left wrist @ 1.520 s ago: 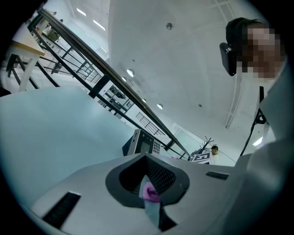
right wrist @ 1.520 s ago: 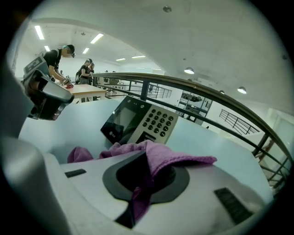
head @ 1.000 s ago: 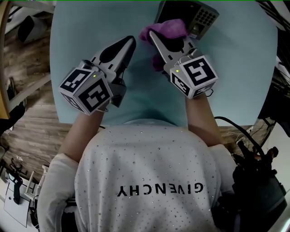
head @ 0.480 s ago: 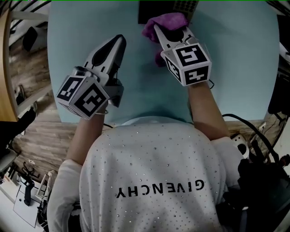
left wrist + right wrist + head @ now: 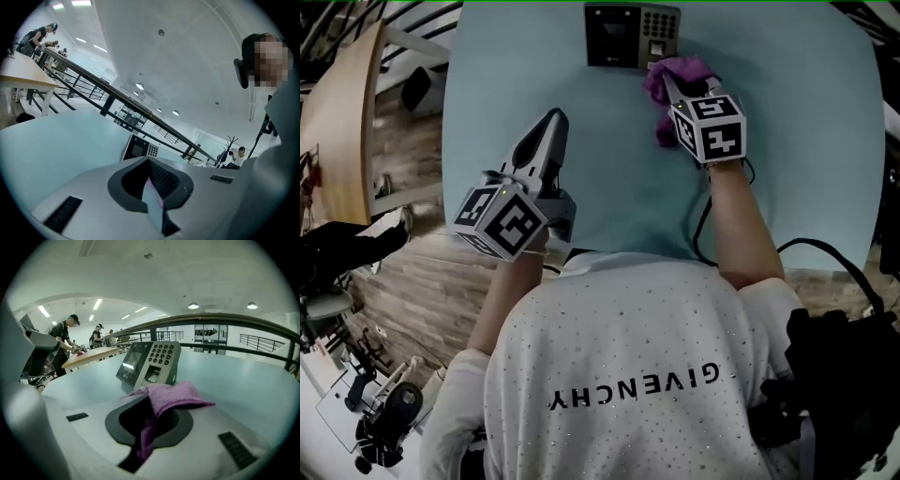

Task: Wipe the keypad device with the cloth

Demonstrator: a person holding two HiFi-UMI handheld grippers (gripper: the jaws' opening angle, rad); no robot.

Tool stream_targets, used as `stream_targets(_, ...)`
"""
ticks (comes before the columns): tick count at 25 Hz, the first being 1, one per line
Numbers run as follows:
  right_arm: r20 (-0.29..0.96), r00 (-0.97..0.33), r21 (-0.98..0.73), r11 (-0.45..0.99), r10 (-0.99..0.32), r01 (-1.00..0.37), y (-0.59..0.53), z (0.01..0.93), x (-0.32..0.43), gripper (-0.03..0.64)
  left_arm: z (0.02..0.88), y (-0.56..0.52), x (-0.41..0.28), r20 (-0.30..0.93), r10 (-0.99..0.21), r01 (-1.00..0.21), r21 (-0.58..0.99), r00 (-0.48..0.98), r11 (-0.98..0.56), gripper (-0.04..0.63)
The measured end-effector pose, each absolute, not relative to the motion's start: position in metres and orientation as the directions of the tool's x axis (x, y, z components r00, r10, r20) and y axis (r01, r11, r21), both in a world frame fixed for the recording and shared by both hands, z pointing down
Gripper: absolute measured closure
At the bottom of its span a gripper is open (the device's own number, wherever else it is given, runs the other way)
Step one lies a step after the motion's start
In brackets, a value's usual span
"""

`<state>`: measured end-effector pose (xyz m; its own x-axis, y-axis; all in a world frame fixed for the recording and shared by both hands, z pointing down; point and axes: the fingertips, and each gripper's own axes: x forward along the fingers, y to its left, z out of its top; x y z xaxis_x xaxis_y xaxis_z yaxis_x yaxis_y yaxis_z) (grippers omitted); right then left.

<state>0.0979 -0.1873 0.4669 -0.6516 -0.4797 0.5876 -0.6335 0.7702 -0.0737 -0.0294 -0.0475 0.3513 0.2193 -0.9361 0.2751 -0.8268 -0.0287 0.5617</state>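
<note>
While pinching the purple cloth (image 5: 680, 70) in the right hand-held gripper (image 5: 666, 82), holds it at the near right corner of the keypad device (image 5: 633, 35), at the far edge of the pale blue table (image 5: 581, 141), cloth bunched over the jaw tips. Holds the left hand-held gripper (image 5: 551, 120) closed on nothing, over the table nearer the body, well apart from the device.

We're at a pale blue bench (image 5: 787, 141) over a wood-plank floor (image 5: 412, 281), tan table (image 5: 337, 141) off to the left. Black cable (image 5: 825, 251) loops by the bench's near right corner. Further back: dark railing (image 5: 225, 319), ceiling lights (image 5: 193, 305), two people (image 5: 65, 336) working.
</note>
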Motion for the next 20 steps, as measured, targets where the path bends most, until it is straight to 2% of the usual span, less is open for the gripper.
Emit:
stream_targets(4,0.597,-0.695,-0.181,0.776,-0.402,-0.604,-0.186,0.483,0.097,0.6,0.344,-0.035,-0.014,0.26,-0.942,-0.817,0.577,0.212,-0.024,0.597)
stream_targets(6,0.561,-0.738,-0.264,0.764,-0.375,-0.588,-0.192,0.477,0.097,0.6,0.336,-0.029,-0.005,0.257,-0.941,-0.822,0.568,0.218,-0.035,0.597)
stream_targets(10,0.418,-0.822,-0.439,0.706,-0.387,-0.556,-0.226,0.436,0.105,0.6,0.318,-0.01,0.007,0.251,-0.933,-0.837,0.54,0.259,-0.087,0.596)
stream_targets(16,0.181,-0.837,-0.535,0.663,-0.517,-0.524,-0.281,0.365,0.106,0.6,0.317,-0.005,0.005,0.277,-0.93,-0.808,0.588,0.243,-0.036,0.596)
stream_targets(20,0.253,-0.817,-0.57,0.603,-0.518,-0.558,-0.28,0.394,0.101,0.6,0.31,-0.009,0.005,0.289,-0.923,-0.83,0.555,0.252,-0.053,0.597)
